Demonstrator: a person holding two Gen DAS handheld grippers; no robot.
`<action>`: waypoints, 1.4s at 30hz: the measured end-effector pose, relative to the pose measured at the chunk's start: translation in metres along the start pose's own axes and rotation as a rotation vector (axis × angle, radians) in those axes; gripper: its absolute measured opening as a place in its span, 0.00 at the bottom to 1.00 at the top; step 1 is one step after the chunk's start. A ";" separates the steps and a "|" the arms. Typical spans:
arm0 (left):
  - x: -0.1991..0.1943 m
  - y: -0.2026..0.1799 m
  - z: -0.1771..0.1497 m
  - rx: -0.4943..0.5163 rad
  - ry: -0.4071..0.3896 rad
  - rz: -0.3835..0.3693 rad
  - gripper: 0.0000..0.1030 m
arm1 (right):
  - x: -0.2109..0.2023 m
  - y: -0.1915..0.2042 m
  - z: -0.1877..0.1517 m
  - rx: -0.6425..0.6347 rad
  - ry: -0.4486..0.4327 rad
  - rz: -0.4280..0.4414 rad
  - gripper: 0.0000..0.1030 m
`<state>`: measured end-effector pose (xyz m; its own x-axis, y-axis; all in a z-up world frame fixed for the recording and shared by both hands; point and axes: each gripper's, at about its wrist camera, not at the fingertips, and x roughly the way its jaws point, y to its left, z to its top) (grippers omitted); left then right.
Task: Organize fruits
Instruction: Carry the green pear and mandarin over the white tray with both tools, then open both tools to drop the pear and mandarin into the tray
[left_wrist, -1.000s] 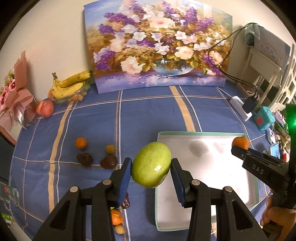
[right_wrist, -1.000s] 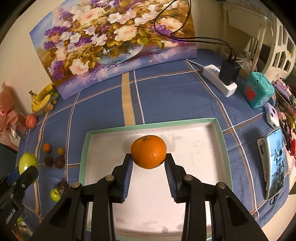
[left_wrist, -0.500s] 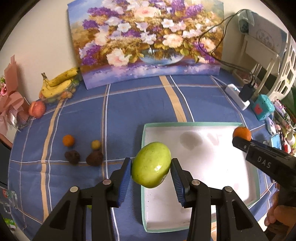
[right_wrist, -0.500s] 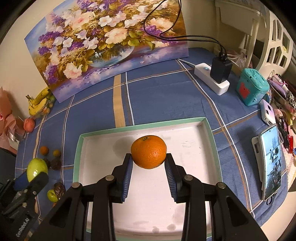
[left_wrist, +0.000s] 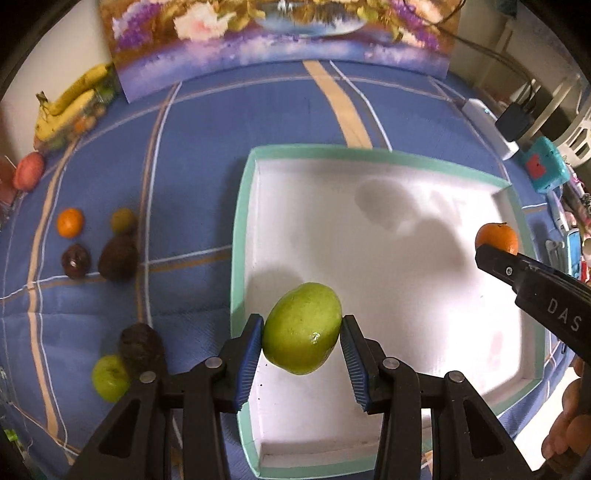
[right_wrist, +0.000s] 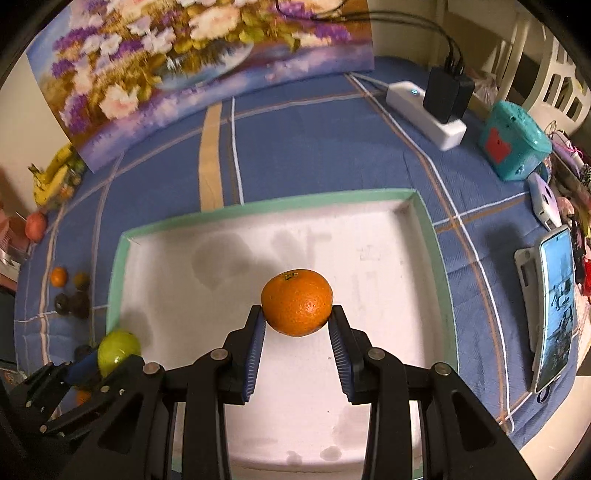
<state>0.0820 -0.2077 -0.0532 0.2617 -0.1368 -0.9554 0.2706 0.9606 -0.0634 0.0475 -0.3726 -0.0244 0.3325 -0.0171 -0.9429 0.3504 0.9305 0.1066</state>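
Note:
My left gripper (left_wrist: 302, 334) is shut on a green mango (left_wrist: 302, 328) and holds it above the left part of the white tray (left_wrist: 240, 236) with a green rim. My right gripper (right_wrist: 296, 319) is shut on an orange (right_wrist: 296, 302) and holds it above the middle of the tray (right_wrist: 432, 236). The tray holds no fruit. The orange also shows in the left wrist view (left_wrist: 496, 238) at the tray's right side. The mango also shows in the right wrist view (right_wrist: 118, 350) at the tray's left edge.
On the blue cloth left of the tray lie a small orange (left_wrist: 70, 222), dark fruits (left_wrist: 118, 256), a green apple (left_wrist: 110, 377), bananas (left_wrist: 68, 107) and a peach (left_wrist: 28, 176). A flower painting (right_wrist: 207, 62) stands behind. A power strip (right_wrist: 424, 110), teal box (right_wrist: 513, 144) and phone (right_wrist: 557, 306) lie right.
Both grippers have moved forward and lower toward the tray. My left gripper has carried the mango rightward from over the cloth to over the tray's left part. Both stay shut.

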 end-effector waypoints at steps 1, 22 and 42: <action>0.002 0.000 -0.001 0.001 0.005 0.002 0.44 | 0.003 0.000 -0.001 -0.003 0.008 -0.006 0.36; 0.008 -0.005 0.003 0.016 0.013 0.012 0.45 | 0.024 0.010 -0.004 -0.048 0.066 -0.045 0.37; -0.039 0.025 0.006 -0.054 -0.073 -0.007 0.55 | -0.012 0.021 -0.003 -0.105 -0.042 -0.061 0.54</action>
<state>0.0845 -0.1802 -0.0159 0.3270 -0.1592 -0.9315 0.2233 0.9708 -0.0875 0.0482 -0.3514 -0.0116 0.3507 -0.0884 -0.9323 0.2786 0.9603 0.0138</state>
